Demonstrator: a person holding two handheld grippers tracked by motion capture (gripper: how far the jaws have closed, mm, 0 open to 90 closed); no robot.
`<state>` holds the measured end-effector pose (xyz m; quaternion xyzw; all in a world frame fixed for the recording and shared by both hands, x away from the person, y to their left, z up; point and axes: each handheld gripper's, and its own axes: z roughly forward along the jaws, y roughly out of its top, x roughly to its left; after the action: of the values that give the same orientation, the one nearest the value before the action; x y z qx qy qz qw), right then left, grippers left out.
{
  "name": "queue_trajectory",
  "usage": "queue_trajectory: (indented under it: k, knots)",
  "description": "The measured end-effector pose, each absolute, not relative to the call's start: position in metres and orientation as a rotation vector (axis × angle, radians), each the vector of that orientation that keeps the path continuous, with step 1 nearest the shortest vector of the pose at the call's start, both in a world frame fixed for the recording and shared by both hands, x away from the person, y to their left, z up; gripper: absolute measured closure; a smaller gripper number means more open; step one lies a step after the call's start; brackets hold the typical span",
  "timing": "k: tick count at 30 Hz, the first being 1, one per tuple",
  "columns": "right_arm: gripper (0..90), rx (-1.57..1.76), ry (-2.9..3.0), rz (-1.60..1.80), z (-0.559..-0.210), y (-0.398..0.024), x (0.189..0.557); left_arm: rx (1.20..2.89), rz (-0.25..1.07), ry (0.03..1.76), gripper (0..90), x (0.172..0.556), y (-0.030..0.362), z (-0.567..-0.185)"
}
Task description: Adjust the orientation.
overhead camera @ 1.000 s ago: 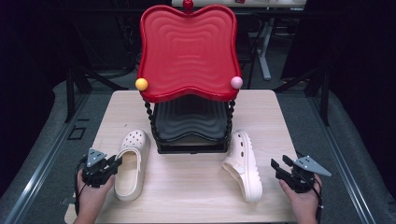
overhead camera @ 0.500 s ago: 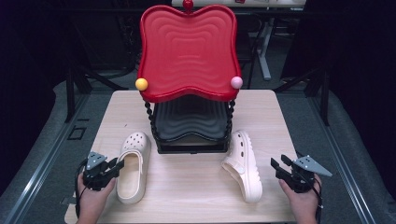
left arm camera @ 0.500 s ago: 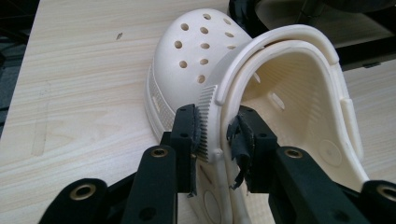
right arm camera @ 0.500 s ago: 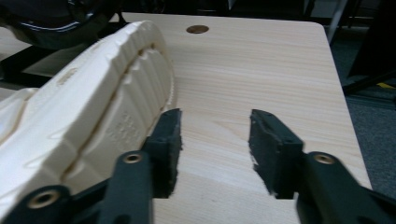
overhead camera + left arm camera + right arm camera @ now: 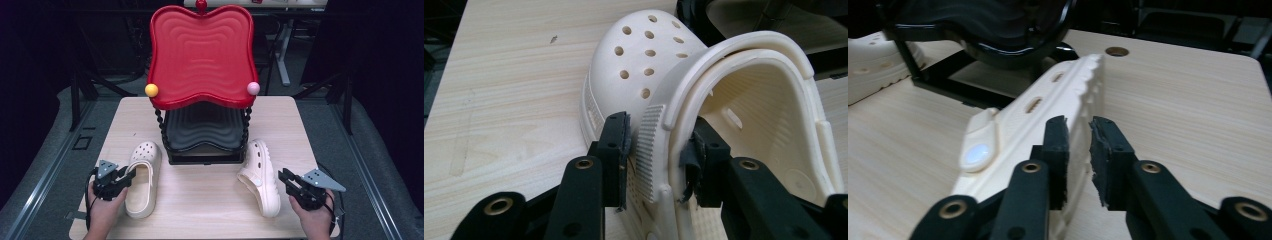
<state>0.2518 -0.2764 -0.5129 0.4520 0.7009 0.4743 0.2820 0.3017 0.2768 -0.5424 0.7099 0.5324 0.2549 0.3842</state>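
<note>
The left gripper (image 5: 120,179) sits at the lower left of the high view, its jaws straddling the side wall of the left clog (image 5: 141,178). In the left gripper view one jaw stands outside the ribbed wall of that clog (image 5: 704,125) and the other inside the opening; small gaps show at both pads, so the jaws stand partly open around the wall, having just been opening.

The right gripper (image 5: 289,181) sits at the lower right of the high view, just beside the sole edge of the right clog (image 5: 260,175). In the right gripper view the jaws have just been closing and stand narrow; the clog (image 5: 1048,120) lies against the left jaw, tipped on its side. Whether anything is pinched cannot be told.

Both clogs lie on the counter (image 5: 200,200) with long axes running toward the top of the frame, toes toward the two-tier stand (image 5: 202,65). The left clog rests on its sole, opening upward.

The left clog's heel is cut off at the bottom of the left gripper view. The stand's black lower tray (image 5: 202,132) is shadowed beneath the red one.
</note>
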Motion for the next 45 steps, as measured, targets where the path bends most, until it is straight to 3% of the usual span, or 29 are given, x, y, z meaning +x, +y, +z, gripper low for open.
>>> queue_trajectory:
  k: [7, 16, 30, 45]
  knots:
    - [83.2, 1.146, 1.975, 1.255, -0.512, -0.253, 0.252, 1.844, 0.658, 1.34, 72.3, 0.3, 0.275, -0.54]
    - [85.8, 1.104, 2.02, 1.18, -0.516, -0.237, 0.257, 1.841, 0.657, 1.339, 71.0, 0.294, 0.271, -0.54]
    - [89.8, 1.115, 1.993, 1.138, -0.515, -0.244, 0.256, 1.821, 0.604, 1.332, 67.5, 0.29, 0.272, -0.539]
    - [89.8, 1.237, 1.897, 1.105, -0.515, -0.279, 0.255, 1.787, 0.611, 1.305, 60.2, 0.291, 0.274, -0.538]
